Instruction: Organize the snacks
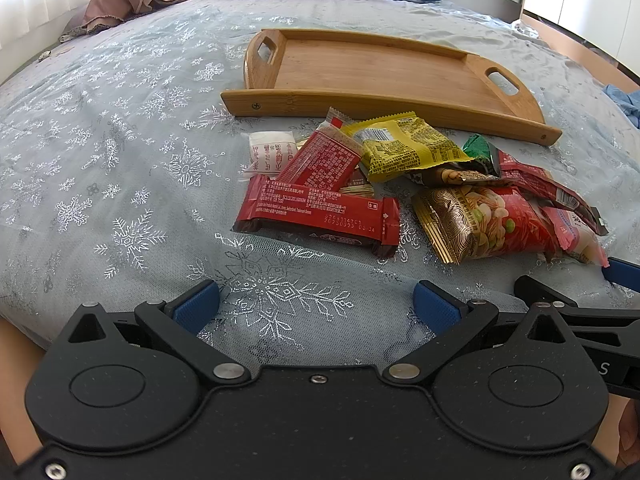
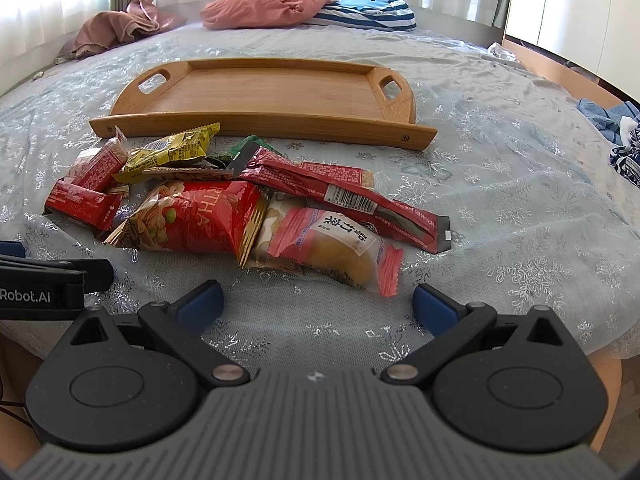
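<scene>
A pile of snack packets lies on the bed in front of an empty wooden tray (image 1: 360,68) (image 2: 260,92). In the left wrist view a long red bar (image 1: 316,216) is nearest, with a yellow packet (image 1: 404,146), a white packet (image 1: 269,152) and a red-gold nut bag (image 1: 492,224). In the right wrist view the nut bag (image 2: 200,220), a pink pastry packet (image 2: 340,248) and a long red packet (image 2: 344,192) are nearest. My left gripper (image 1: 316,310) is open and empty, short of the red bar. My right gripper (image 2: 318,306) is open and empty, just short of the pink packet.
The bed has a pale blue snowflake cover (image 1: 120,160). A pink pillow (image 2: 268,4), a striped pillow (image 2: 368,10) and brown clothing (image 2: 116,28) lie at the far end. Blue cloth (image 2: 612,128) sits at the right edge. The other gripper shows at each view's side (image 2: 40,280).
</scene>
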